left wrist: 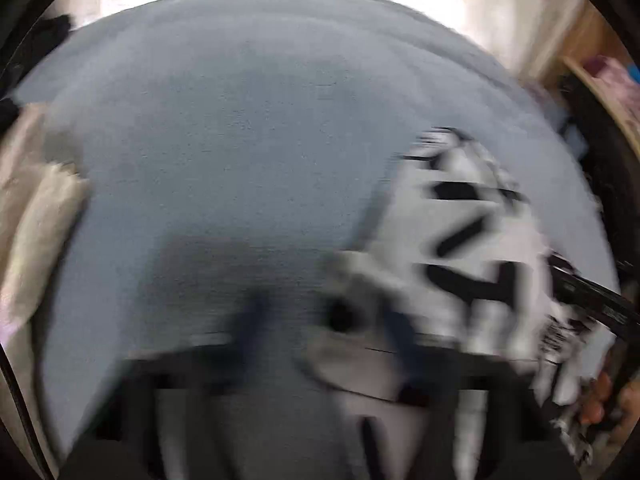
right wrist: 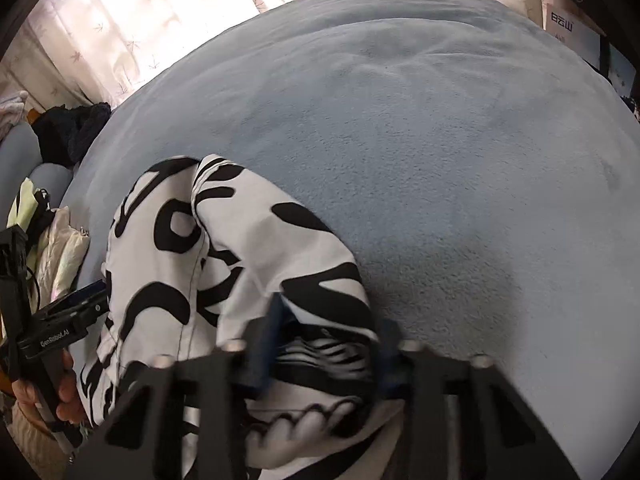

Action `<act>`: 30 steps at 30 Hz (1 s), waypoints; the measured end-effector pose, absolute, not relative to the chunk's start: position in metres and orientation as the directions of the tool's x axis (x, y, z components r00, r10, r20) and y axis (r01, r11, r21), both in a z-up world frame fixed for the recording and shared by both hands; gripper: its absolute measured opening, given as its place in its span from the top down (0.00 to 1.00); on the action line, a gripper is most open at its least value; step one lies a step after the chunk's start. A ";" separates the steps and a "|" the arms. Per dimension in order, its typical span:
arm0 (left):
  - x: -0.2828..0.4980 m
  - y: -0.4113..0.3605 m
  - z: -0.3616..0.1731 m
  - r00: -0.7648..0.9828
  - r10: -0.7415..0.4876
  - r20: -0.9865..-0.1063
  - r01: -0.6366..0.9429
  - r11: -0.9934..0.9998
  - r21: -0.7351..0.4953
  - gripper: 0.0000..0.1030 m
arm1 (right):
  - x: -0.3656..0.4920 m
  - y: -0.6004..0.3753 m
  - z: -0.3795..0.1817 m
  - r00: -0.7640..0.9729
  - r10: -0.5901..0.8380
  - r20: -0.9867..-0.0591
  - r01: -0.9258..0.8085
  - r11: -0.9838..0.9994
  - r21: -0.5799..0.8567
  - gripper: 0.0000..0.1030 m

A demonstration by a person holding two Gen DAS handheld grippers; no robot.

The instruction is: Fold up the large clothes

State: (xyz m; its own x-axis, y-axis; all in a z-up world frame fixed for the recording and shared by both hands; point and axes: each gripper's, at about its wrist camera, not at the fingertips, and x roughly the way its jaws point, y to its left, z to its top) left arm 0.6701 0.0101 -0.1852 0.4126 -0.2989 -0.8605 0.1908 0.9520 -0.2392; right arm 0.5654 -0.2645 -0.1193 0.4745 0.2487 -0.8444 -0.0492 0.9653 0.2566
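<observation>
While the black-and-white garment [right wrist: 240, 264] is lying bunched on the blue blanket [right wrist: 460, 152], its near edge is sitting between your right gripper's [right wrist: 326, 344] fingers, which look narrowly apart; whether they are pinching the cloth is unclear. Your left gripper [right wrist: 86, 300] is pointing at the garment's left side with jaws together, your hand [right wrist: 44, 392] wrapping its handle.

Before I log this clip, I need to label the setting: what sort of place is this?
Most likely a bedroom at home. A wide blue fleece blanket covers what looks like a bed, sheer patterned curtains hang behind it, and a black-and-white patterned garment lies on it, with more clothes piled at one side.
</observation>
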 end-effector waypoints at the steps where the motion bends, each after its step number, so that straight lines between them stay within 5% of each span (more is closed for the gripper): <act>1: 0.667 0.004 -0.182 0.417 -0.276 -0.866 0.196 0.958 -0.210 0.96 | 0.562 -0.264 -0.115 0.490 0.243 -0.837 -0.055 0.967 0.249 0.86; 5: 0.644 -0.010 -0.158 0.523 -0.143 -0.840 0.181 0.982 -0.055 0.97 | 0.543 -0.261 -0.092 0.563 0.247 -0.788 -0.077 0.966 0.248 0.92; 17: 0.480 0.073 -0.078 0.771 -0.241 -0.590 0.187 0.970 -0.153 0.97 | 0.367 -0.241 -0.001 0.798 0.308 -0.518 -0.342 0.939 0.032 0.92; 23: 0.394 0.093 -0.116 0.674 -0.276 -0.685 0.250 0.958 -0.140 0.95 | 0.272 -0.230 -0.035 0.782 0.200 -0.591 -0.370 0.912 -0.180 0.86; 30: 0.317 0.105 -0.146 0.598 -0.214 -0.773 0.227 0.969 -0.093 0.95 | 0.207 -0.238 -0.071 0.718 0.089 -0.690 -0.300 0.935 -0.191 0.84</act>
State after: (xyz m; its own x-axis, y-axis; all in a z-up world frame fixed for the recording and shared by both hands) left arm 0.3168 0.1049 -0.1463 0.5975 -0.2137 -0.7729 0.2270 0.9695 -0.0926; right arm 0.2067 -0.2380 -0.0712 0.7182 0.0894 -0.6901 -0.2999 0.9347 -0.1910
